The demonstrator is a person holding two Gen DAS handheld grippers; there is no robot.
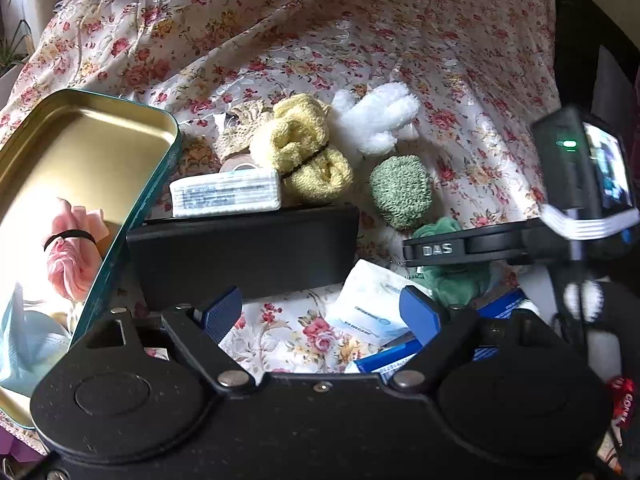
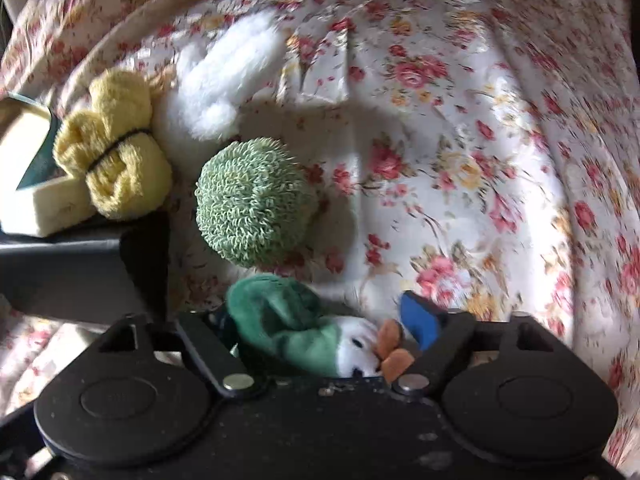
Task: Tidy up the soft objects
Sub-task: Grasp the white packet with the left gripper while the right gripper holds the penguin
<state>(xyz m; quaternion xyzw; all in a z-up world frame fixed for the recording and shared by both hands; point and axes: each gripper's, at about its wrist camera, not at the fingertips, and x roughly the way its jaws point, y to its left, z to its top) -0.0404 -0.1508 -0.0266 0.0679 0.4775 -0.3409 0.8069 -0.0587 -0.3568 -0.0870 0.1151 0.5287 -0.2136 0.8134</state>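
My left gripper [image 1: 320,316] is open and empty above the floral cloth, just before a black box [image 1: 244,252]. A teal tin [image 1: 156,184] at the left holds a pink cloth bundle [image 1: 72,256]. A yellow towel roll [image 1: 304,148], a white fluffy piece [image 1: 376,120] and a green knit ball [image 1: 402,192] lie beyond the box. In the right wrist view my right gripper [image 2: 320,328] is open around a green plush duck [image 2: 296,328]; whether the pads touch it I cannot tell. The green ball [image 2: 252,204], yellow roll [image 2: 116,152] and white piece [image 2: 224,76] lie ahead.
A white packet [image 1: 226,194] rests on the black box. A white pouch [image 1: 368,304] and a blue-and-white box [image 1: 392,356] lie near my left fingers. The right gripper's body and camera [image 1: 588,176] stand at the right. Flowered cloth [image 2: 460,140] covers the surface.
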